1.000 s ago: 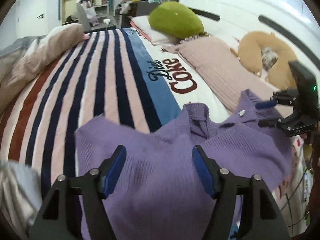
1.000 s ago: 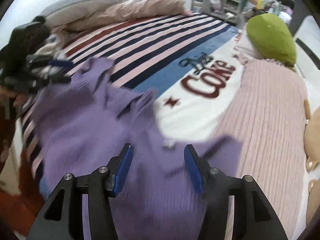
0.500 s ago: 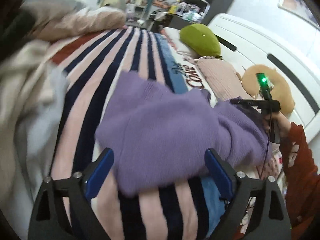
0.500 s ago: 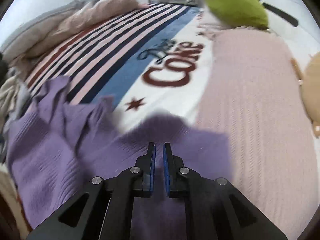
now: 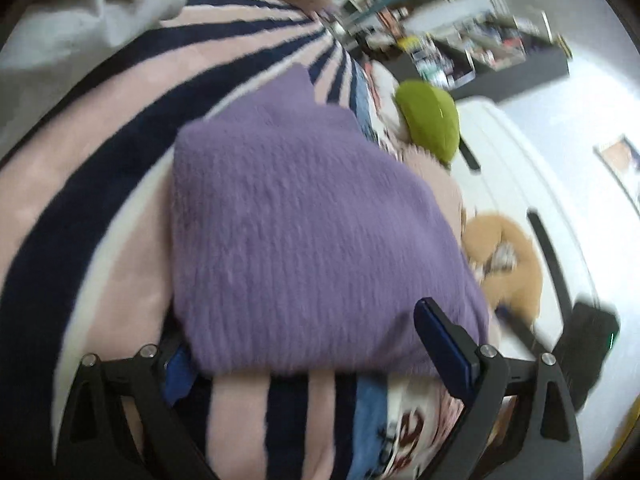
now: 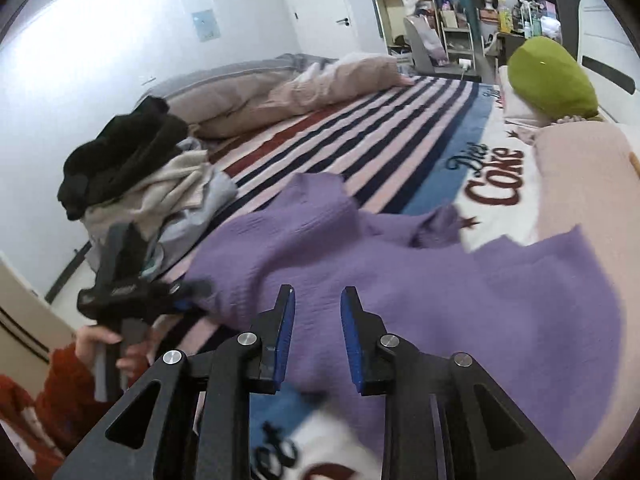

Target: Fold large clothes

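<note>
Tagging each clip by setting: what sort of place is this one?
A lived-in bedroom, most likely. A purple sweater lies on a bed with a striped blanket, beside a green pillow and a clothes pile; cluttered shelves stand by the far wall.

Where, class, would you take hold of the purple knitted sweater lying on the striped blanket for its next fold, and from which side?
Probably the near folded edge of the purple knitted sweater, approached low from the bed's near side. That edge lies thick on the striped blanket, between the wide-open left claw's fingers. The right claw hovers open above the cloth.
</note>
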A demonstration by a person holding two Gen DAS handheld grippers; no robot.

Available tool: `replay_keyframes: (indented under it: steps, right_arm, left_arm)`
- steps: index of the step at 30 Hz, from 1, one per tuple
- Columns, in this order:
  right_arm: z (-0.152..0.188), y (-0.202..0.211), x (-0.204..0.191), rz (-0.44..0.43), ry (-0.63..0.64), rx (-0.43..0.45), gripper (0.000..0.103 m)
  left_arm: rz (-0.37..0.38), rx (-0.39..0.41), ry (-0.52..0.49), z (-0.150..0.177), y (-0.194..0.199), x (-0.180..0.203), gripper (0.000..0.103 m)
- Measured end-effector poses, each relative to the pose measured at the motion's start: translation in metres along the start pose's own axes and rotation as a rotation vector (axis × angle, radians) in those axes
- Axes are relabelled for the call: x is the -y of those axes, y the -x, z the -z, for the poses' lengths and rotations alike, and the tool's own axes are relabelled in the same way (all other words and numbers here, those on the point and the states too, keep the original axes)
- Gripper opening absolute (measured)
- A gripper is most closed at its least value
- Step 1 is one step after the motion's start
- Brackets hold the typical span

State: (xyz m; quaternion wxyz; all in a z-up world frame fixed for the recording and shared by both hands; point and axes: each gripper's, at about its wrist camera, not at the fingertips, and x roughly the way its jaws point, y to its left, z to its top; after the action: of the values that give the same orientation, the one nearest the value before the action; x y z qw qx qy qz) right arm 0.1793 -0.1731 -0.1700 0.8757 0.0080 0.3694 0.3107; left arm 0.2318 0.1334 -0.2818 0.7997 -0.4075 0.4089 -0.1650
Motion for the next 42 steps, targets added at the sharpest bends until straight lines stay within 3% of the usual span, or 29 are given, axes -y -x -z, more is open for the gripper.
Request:
replay_keyframes:
  steps: [3,5,7,10,13,14,20,23,26,30,33,34,36,37,42]
  right_arm:
    - [0.014,-0.029,-0.011,-0.025,-0.054,-0.018,0.018]
    - [0.022,-0.049,-0.012,-0.027,-0.083,-0.034,0.01]
    - [0.031,-0.068,-0.007,0.027,-0.098,-0.059,0.0]
    - [0.038,-0.084,0.008,0.066,-0.125,-0.078,0.0]
    - [0.038,-0.083,0.01,0.045,-0.169,-0.072,0.0]
    - [0.038,-0.086,0.005,-0.014,-0.186,-0.08,0.0]
    - [0.033,-0.094,-0.02,-0.153,-0.201,-0.08,0.0]
    - [0.029,-0.095,-0.038,-0.316,-0.207,-0.076,0.0]
    - [0.028,-0.095,-0.05,-0.39,-0.199,-0.095,0.0]
    - [0.034,-0.095,-0.034,-0.336,-0.243,-0.105,0.0]
    - [0.037,-0.08,-0.024,-0.359,-0.25,-0.095,0.001]
    - [0.036,-0.07,-0.02,-0.355,-0.24,-0.081,0.008]
    - [0.033,-0.039,-0.006,-0.311,-0.218,-0.022,0.023]
    - [0.032,-0.027,0.003,-0.295,-0.218,-0.001,0.026]
    - [0.044,0.049,0.05,-0.11,-0.206,0.103,0.025]
  left_arm:
    - [0.012,0.042,0.03,-0.007,-0.009,0.0,0.094]
    - [0.01,0.059,0.029,-0.013,-0.017,0.004,0.085]
    - [0.021,0.066,0.026,-0.017,-0.023,0.007,0.033]
    - [0.065,0.055,-0.003,-0.024,-0.026,0.019,0.015]
    - [0.123,0.109,-0.061,-0.033,-0.005,0.043,0.011]
    - [0.133,0.122,-0.084,-0.037,0.004,0.052,0.011]
    - [0.133,0.194,-0.167,-0.042,0.052,0.074,0.009]
    - [0.103,0.26,-0.217,-0.041,0.094,0.077,0.009]
    - [0.056,0.267,-0.262,-0.042,0.115,0.078,0.01]
    - [0.066,0.202,-0.292,-0.039,0.091,0.087,0.01]
    - [0.094,0.166,-0.353,-0.034,0.072,0.113,0.01]
    - [0.111,0.147,-0.377,-0.032,0.064,0.124,0.01]
    - [0.151,0.1,-0.428,-0.027,0.047,0.146,0.01]
    - [0.172,0.071,-0.448,-0.024,0.037,0.156,0.011]
    - [0.253,-0.133,-0.495,0.002,-0.03,0.184,0.011]
